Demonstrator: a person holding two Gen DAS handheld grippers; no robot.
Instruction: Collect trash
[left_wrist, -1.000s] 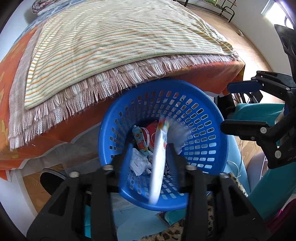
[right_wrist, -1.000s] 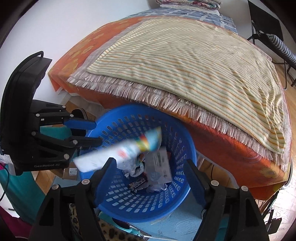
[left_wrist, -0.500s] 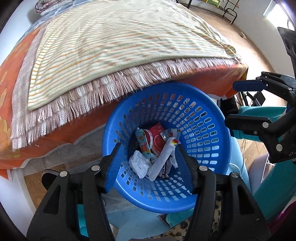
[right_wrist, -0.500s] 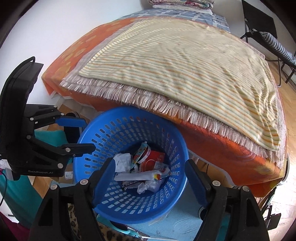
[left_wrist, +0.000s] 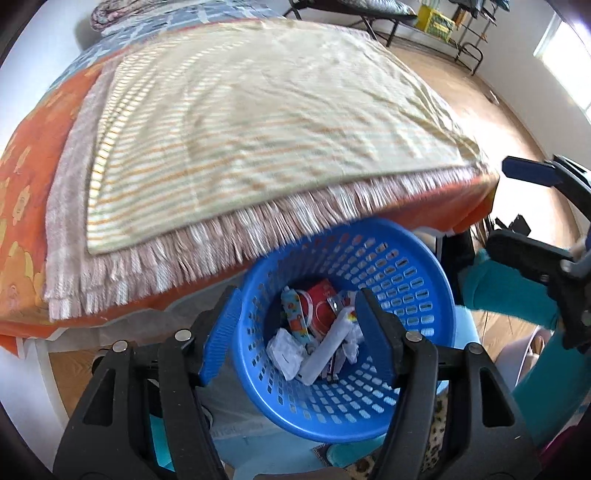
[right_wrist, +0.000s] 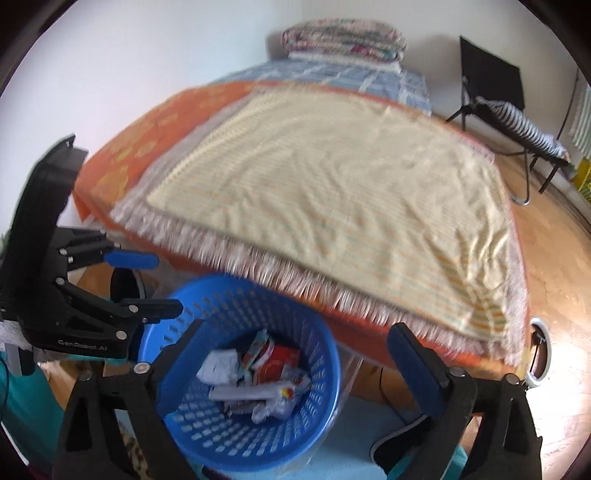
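A blue perforated basket (left_wrist: 417, 295) stands on the floor by the bed and holds several pieces of trash: a white tube-like wrapper (left_wrist: 327, 350), a red packet (left_wrist: 323, 304) and crumpled white paper (left_wrist: 284, 350). The basket (right_wrist: 317, 424) and wrapper (right_wrist: 255, 392) also show in the right wrist view. My left gripper (left_wrist: 301, 332) is open and empty above the basket. My right gripper (right_wrist: 295, 365) is open and empty, wide apart, above the basket's right side. Each gripper shows in the other's view, the right one (left_wrist: 535, 221) and the left one (right_wrist: 140, 284).
A bed with an orange cover (left_wrist: 22, 206) and a striped fringed blanket (right_wrist: 332, 177) fills the space behind the basket. A black folding chair (right_wrist: 491, 85) stands at the far right on the wooden floor (left_wrist: 480, 92). A folded quilt (right_wrist: 343, 40) lies at the bed's head.
The white wrapper has dropped from my left gripper into the basket and lies still. Both grippers have lifted and tilted up, showing more of the bed.
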